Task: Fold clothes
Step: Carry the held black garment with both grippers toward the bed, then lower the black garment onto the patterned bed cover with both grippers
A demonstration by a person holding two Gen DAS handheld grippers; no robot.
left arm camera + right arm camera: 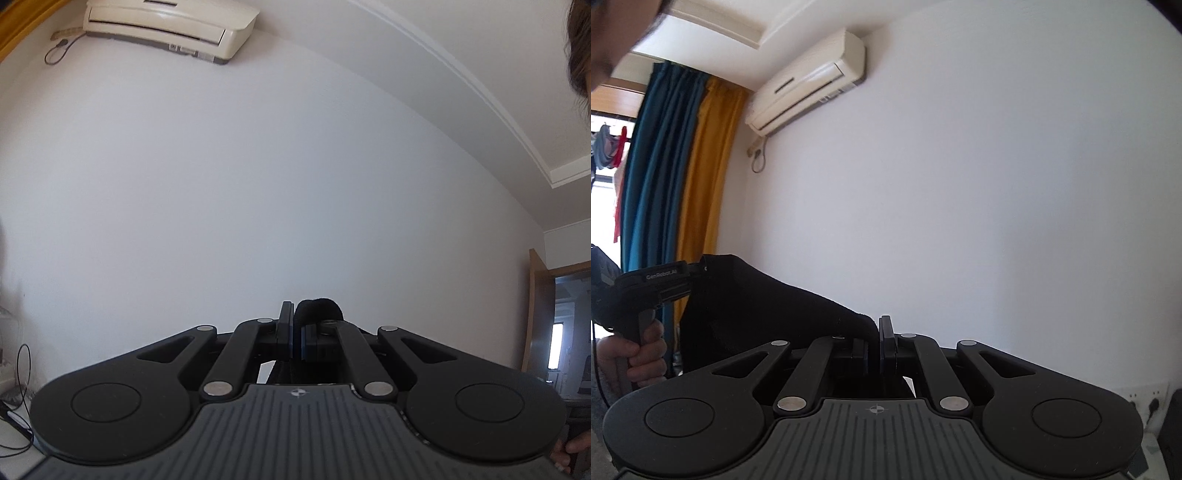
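Observation:
A black garment (764, 306) hangs in the air, stretched between both grippers. My right gripper (877, 334) is shut on one edge of it, in front of a white wall. From there the cloth runs left and up to my left gripper (696, 275), whose jaws pinch the other end while a hand (635, 354) holds its handle. In the left wrist view, my left gripper (295, 328) is shut, with a bunch of the black garment (319, 308) bulging just past the pads. Most of the garment hangs below, out of sight.
A white wall fills both views. An air conditioner (809, 85) is mounted high on it, beside yellow and blue curtains (683, 177) at a window. A wooden door frame (535, 314) stands at the right of the left wrist view. Wall sockets (1148, 400) sit low right.

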